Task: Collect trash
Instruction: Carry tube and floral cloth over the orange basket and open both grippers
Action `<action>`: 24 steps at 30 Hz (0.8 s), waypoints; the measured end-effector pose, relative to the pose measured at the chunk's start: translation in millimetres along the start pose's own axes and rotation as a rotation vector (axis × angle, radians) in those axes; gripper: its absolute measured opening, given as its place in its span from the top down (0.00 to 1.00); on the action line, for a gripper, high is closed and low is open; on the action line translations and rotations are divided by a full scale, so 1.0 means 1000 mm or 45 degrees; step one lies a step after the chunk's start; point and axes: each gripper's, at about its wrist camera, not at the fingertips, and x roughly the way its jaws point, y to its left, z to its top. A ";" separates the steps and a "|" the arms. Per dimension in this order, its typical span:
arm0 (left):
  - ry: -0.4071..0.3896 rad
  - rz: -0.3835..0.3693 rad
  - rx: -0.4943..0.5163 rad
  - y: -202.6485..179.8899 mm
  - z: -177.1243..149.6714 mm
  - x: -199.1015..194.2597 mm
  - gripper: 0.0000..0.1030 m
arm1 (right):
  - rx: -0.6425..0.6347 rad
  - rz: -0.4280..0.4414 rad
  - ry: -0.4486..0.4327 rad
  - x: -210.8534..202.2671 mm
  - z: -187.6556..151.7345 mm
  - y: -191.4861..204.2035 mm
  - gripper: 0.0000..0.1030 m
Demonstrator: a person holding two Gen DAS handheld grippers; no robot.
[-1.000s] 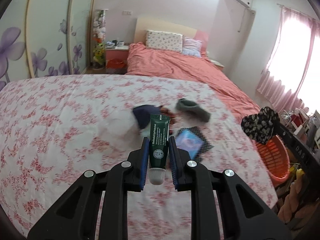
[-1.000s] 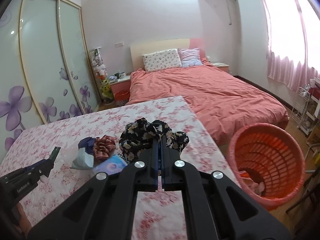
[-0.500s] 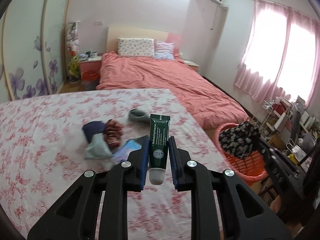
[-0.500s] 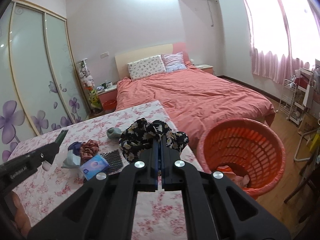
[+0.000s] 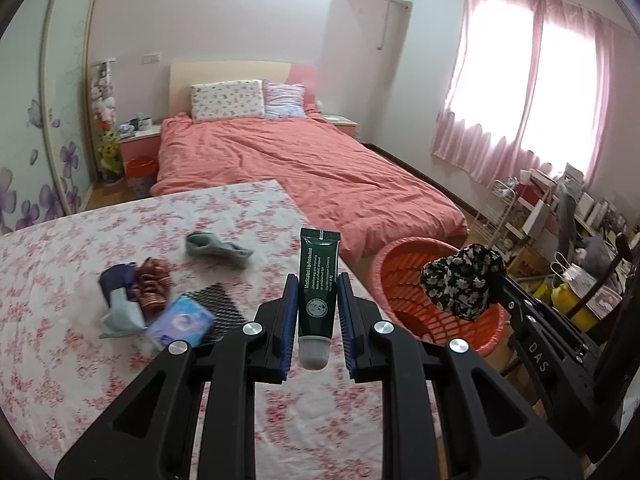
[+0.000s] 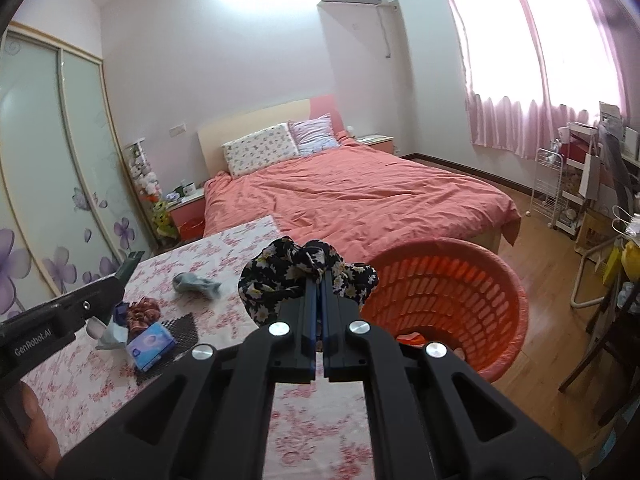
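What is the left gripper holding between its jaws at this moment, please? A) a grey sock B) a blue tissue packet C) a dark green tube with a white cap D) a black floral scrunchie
C: the left gripper is clamped on the dark green tube, cap toward the camera, while the floral scrunchie sits in the right gripper.

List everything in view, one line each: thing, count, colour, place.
tube: 1, dark green, white cap, in left gripper
scrunchie: 1, black floral, in right gripper
basket: 1, orange, floor beside table
sock: 1, grey, on table
ribbon bow: 1, reddish brown, on table
tissue pack: 1, blue, on black mesh
table: 1, pink floral cloth
bed: 1, coral cover, behind
left gripper: 1, black, shut
right gripper: 1, black, shut
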 end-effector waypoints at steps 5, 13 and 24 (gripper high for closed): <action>0.009 -0.062 0.021 -0.021 0.002 0.012 0.81 | 0.035 -0.034 -0.014 0.001 0.003 -0.024 0.97; 0.047 -0.181 0.053 -0.059 0.004 0.040 0.81 | 0.101 -0.078 -0.022 0.008 0.005 -0.064 0.97; 0.121 -0.294 0.095 -0.103 0.001 0.080 0.81 | 0.173 -0.131 -0.024 0.028 0.008 -0.109 0.97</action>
